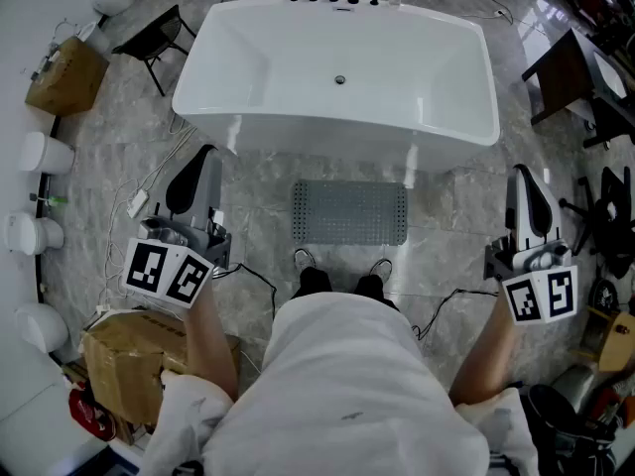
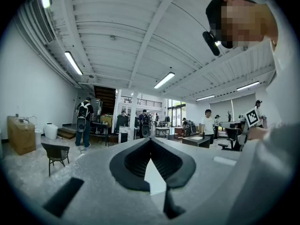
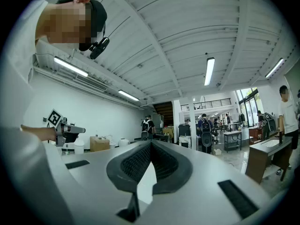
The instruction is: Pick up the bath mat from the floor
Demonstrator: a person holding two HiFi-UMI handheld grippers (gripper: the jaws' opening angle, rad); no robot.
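On the floor (image 1: 248,181) just ahead of the person's shoes (image 1: 314,282), between them and the white bathtub (image 1: 476,77), the grey bath mat (image 1: 349,212) lies flat and untouched. The left tool (image 1: 206,157) and right tool (image 1: 521,175) are held up at either side, pointing level, each with its jaws pressed together on nothing. The pickup looks not yet begun. The next move, I judge, calls for lowering a tool to a mat edge, opening it, and pinching the thin rim.
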